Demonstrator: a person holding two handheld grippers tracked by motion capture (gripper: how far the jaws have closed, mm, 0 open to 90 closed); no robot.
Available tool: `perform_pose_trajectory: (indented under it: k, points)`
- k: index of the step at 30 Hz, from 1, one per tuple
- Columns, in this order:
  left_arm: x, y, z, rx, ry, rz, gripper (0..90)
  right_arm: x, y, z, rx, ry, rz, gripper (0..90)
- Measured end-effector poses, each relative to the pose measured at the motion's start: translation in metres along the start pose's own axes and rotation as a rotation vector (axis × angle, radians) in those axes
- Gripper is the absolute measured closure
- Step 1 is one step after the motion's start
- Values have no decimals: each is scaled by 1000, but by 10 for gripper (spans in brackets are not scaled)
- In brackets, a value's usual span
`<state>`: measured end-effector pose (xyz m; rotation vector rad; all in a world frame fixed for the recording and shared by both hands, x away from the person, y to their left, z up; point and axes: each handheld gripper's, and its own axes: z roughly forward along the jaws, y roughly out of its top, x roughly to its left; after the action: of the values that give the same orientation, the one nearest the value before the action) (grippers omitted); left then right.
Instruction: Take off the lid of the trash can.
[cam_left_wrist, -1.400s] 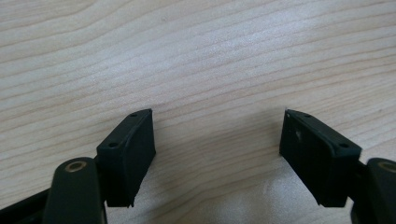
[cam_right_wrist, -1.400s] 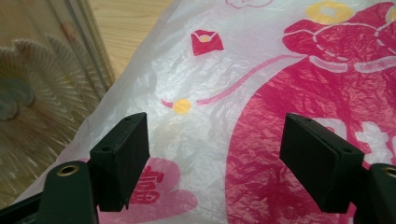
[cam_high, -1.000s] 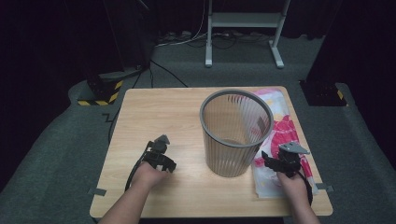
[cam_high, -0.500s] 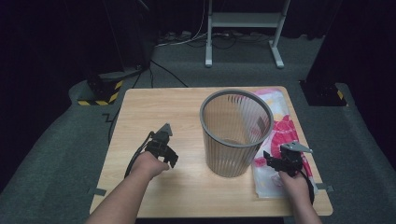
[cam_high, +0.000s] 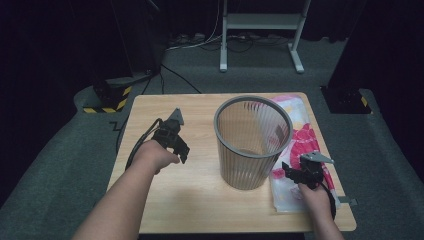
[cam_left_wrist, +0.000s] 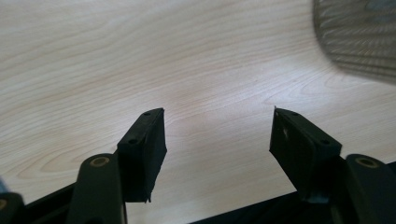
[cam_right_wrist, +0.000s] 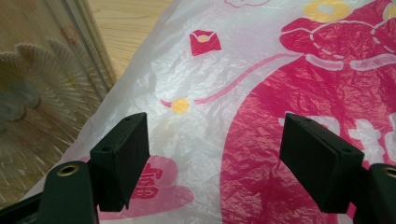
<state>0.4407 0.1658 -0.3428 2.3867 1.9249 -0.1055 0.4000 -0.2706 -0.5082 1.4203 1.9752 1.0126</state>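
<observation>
Lying under the right gripper, plastic bag, jaws apart

Desk and contents

Desk: light wood top, rectangular, standing on grey carpeted floor. On it: one grey mesh wastebasket, upright, right of centre; one white plastic bag with pink-red print, lying flat along the right edge, just beside the wastebasket's base

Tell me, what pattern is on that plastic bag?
The bag is translucent white with pink-red prints and small yellow dots, clearest in the right gripper view.
</observation>
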Motion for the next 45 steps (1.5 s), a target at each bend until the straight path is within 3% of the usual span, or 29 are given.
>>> perform_pose_trajectory:
  k: [4, 7, 10, 16, 18, 19, 22, 25, 28, 29, 31, 37, 45]
  points:
    - [-3, 3, -21, 1, 18, -11, 368, 0, 0, 0, -1, 1, -1, 235]
    - [-6, 4, -35, -7, -8, -40, 397, 2, 1, 1, 2, 6, -3, 235]
    - [-9, 5, -40, -7, -23, -42, 391, 4, 1, 1, 4, 8, -10, 235]
    - [-17, 7, -48, 7, -17, -14, 384, 4, 1, 2, 2, 13, -8, 235]
    - [-19, 9, -53, -4, -14, -23, 385, 3, 1, 1, 2, 12, -1, 235]
    - [-20, 10, -56, -5, -22, -36, 386, 3, 1, 2, 1, 12, -2, 235]
    - [-27, 11, -68, -3, -18, -7, 391, 3, 1, 2, 2, 15, -3, 235]
    - [-34, 14, -82, -7, -30, -3, 393, 3, 1, 2, 3, 15, -3, 235]
    - [-40, 18, -95, -13, -31, -18, 391, 4, 1, 2, 5, 17, -8, 235]
    - [-41, 19, -98, -16, -51, -27, 389, 4, 1, 1, 4, 17, -6, 235]
    - [-47, 23, -105, -24, -54, -16, 387, 3, 1, 1, 1, 22, -5, 235]
    - [-65, 32, -115, -25, -57, 12, 396, 3, 1, 1, 1, 23, 1, 234]
    - [-84, 48, -113, -20, -69, 16, 424, 3, 0, 2, 2, 26, 0, 234]
